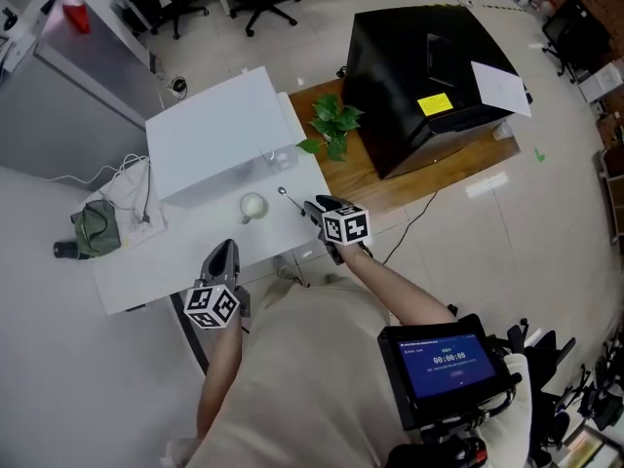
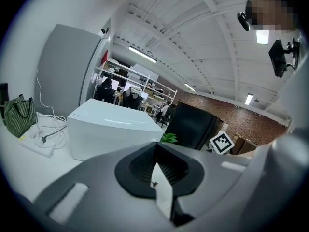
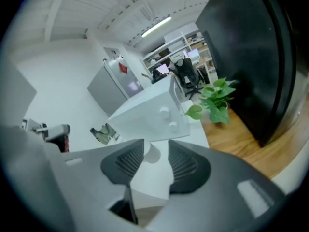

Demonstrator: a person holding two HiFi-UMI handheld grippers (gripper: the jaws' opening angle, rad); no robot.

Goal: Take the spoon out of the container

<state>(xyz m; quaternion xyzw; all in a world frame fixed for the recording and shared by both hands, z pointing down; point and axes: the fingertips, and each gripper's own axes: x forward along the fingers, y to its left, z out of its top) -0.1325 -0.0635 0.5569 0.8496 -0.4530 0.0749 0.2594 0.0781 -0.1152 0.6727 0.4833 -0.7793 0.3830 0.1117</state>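
A small white cup [image 1: 253, 206] stands on the white table [image 1: 146, 271] in front of a big white box [image 1: 219, 130]. A metal spoon [image 1: 287, 198] lies on the table just right of the cup, outside it. My right gripper [image 1: 314, 209] sits right behind the spoon's handle end, its jaws open and empty. In the right gripper view the cup [image 3: 152, 154] shows through the gap of the right gripper [image 3: 152, 146]; the spoon does not show there. My left gripper [image 1: 224, 250] hovers at the table's near edge, and the left gripper [image 2: 155, 149] is shut on nothing.
The white box [image 2: 113, 129] takes up the back of the table. A green bag [image 1: 96, 227] and white cables [image 1: 136, 198] lie at the left end. A potted plant [image 1: 331, 125] and a large black box [image 1: 429, 76] stand on a wooden board to the right.
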